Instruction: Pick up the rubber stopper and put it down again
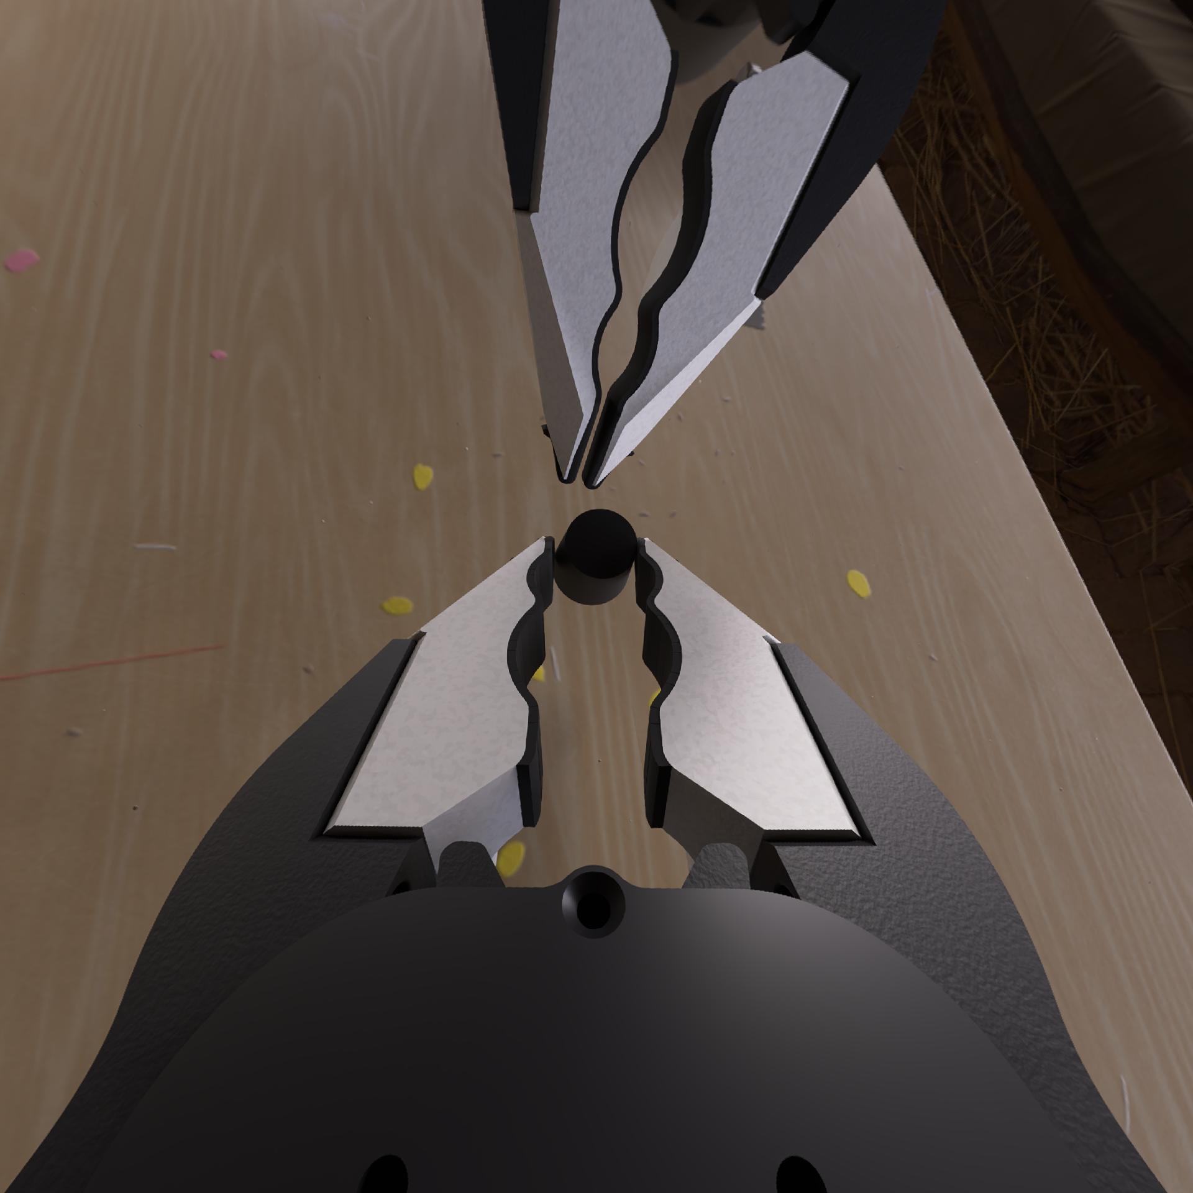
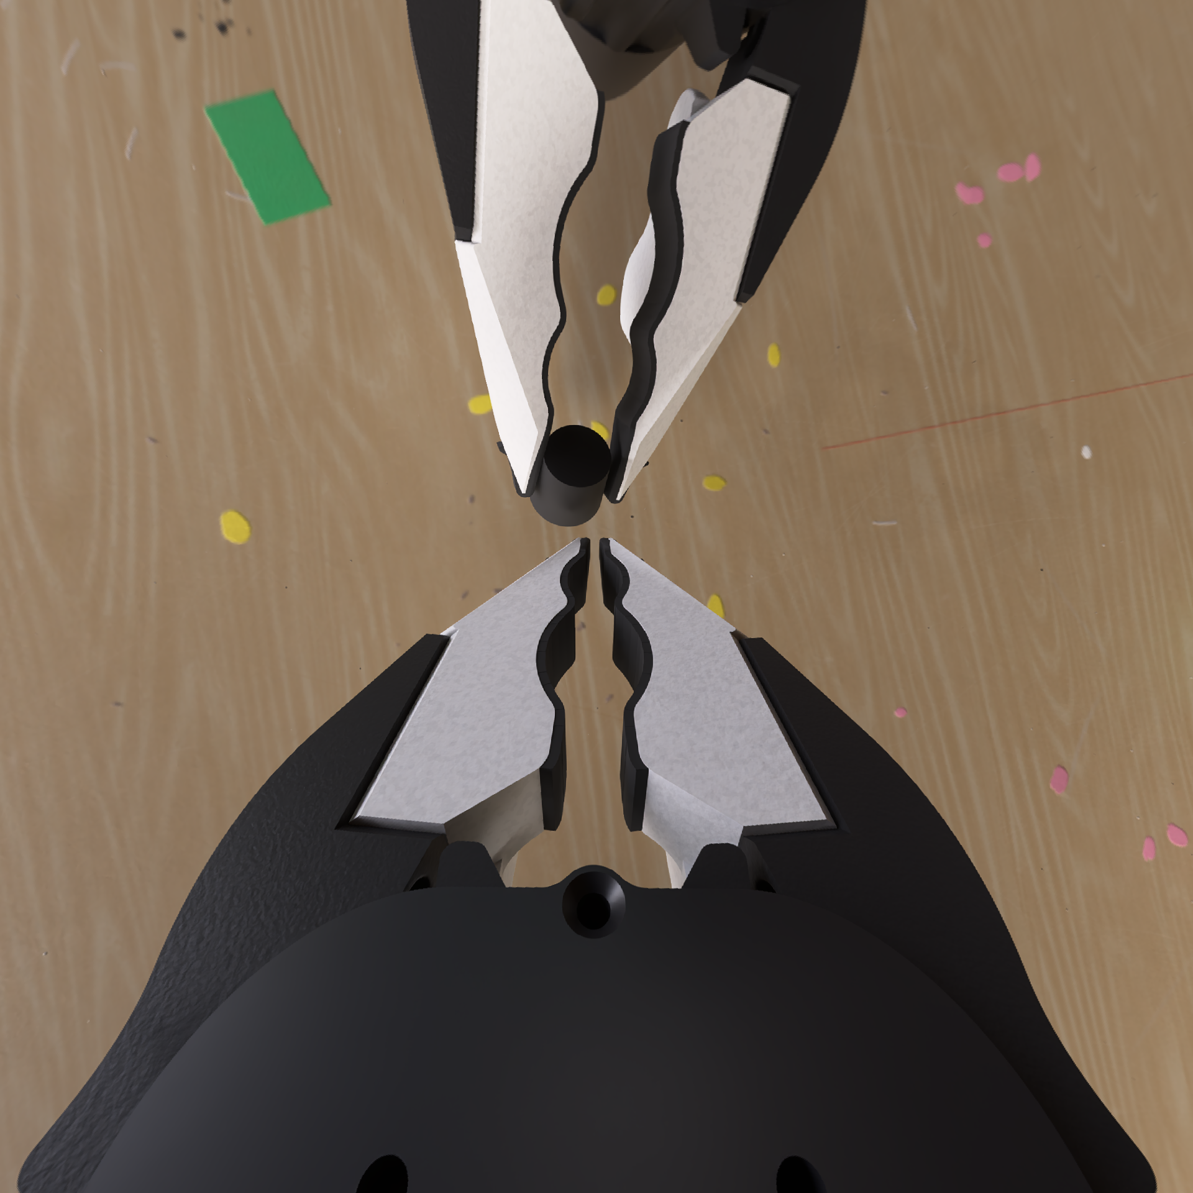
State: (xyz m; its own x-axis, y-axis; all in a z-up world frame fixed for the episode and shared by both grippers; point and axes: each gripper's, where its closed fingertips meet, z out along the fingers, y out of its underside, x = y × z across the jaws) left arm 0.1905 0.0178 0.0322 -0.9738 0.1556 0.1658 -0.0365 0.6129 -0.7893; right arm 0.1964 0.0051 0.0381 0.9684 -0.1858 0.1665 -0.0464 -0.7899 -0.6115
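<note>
The rubber stopper (image 1: pixel 594 558) is a small black cylinder standing upright between the fingertips of my left gripper (image 1: pixel 595 545), which is shut on its sides. It also shows in the right wrist view (image 2: pixel 571 471), held by the left gripper (image 2: pixel 571 494) coming in from the top. My right gripper (image 2: pixel 594 542) is shut and empty, its tips just short of the stopper and pointing at it. It shows at the top of the left wrist view (image 1: pixel 579 483). I cannot tell whether the stopper touches the wooden table (image 1: pixel 258 387).
The table's edge runs diagonally at the right of the left wrist view, with dark straw-strewn ground (image 1: pixel 1065 323) beyond. A flat green rectangle (image 2: pixel 268 155) lies on the table. Small yellow flecks (image 2: pixel 234 527) and pink flecks (image 2: pixel 1010 171) are scattered around.
</note>
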